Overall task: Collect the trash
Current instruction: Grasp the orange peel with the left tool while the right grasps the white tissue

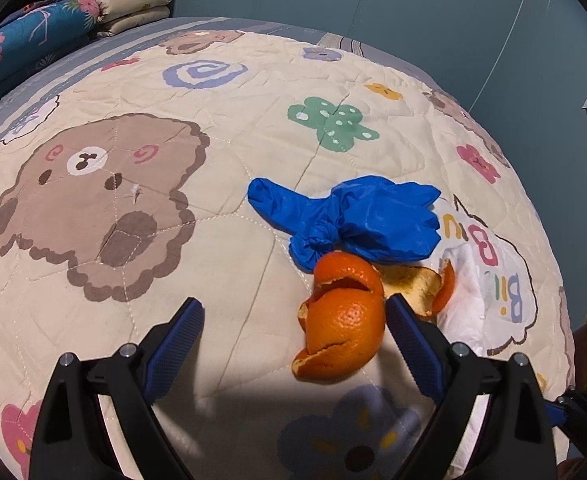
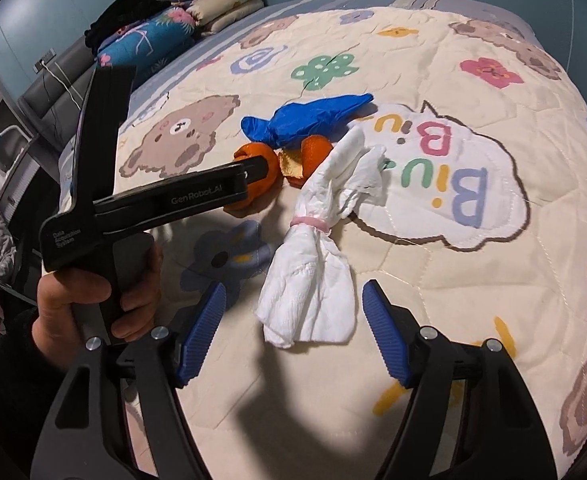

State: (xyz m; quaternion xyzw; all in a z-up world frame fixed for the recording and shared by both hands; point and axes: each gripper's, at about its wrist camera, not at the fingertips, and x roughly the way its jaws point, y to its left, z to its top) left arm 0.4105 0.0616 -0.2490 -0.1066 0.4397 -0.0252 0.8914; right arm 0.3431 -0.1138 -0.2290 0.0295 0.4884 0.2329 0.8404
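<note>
Orange peel [image 1: 343, 316], curled and torn, lies against knotted blue glove [image 1: 357, 220].

A: How is the light?
B: Even and fairly bright indoor light over the quilt [image 1: 253, 120], coming from above and behind the cameras. Colours read clearly, with no glare.
A: Shadows?
B: A broad soft shadow lies on the quilt at the bottom of the left wrist view, under the left gripper [image 1: 295, 320]. In the right wrist view a darker shadow runs up from the bottom edge between the fingers of the right gripper [image 2: 293, 308].
A: Sharpness?
B: Sharp at centre. Strong fisheye bending makes the bed bulge like a dome, and black vignette fills the corners. The far edges are softer.
</note>
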